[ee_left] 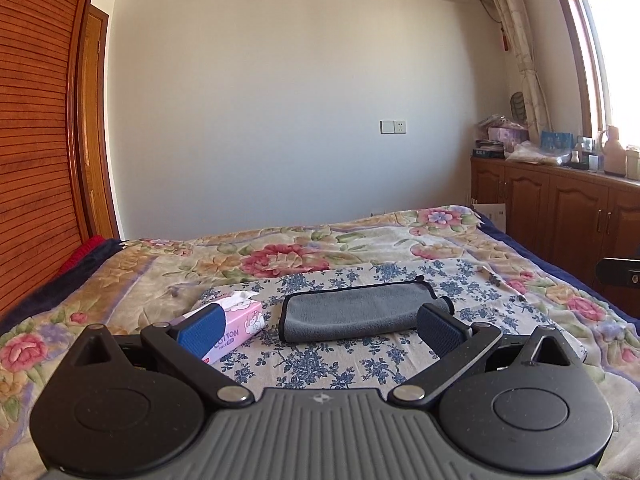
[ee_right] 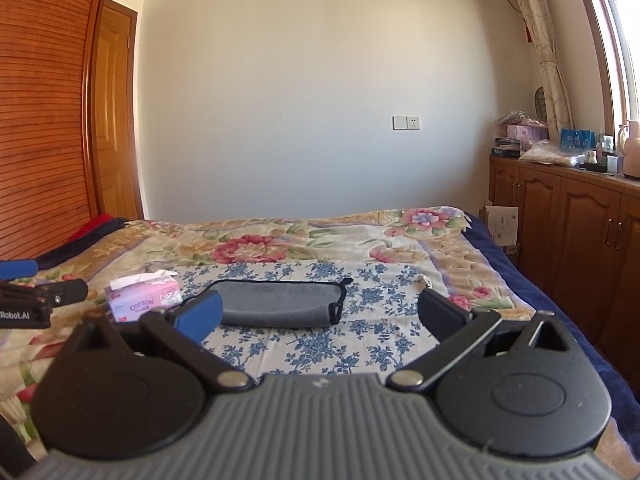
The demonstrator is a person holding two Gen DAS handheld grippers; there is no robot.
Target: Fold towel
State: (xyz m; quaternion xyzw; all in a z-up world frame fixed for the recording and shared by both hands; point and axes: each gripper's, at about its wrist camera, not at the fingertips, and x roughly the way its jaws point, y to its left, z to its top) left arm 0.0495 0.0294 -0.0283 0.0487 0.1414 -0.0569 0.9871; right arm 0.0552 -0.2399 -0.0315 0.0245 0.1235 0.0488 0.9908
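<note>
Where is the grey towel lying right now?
The grey towel lies folded on the blue-flowered cloth on the bed, just right of the pink tissue pack, ahead of both open grippers.

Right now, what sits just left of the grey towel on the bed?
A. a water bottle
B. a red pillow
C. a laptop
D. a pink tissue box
D: a pink tissue box with a tissue sticking out lies on the blue-flowered cloth, just left of the folded towel, apart from it.
</note>
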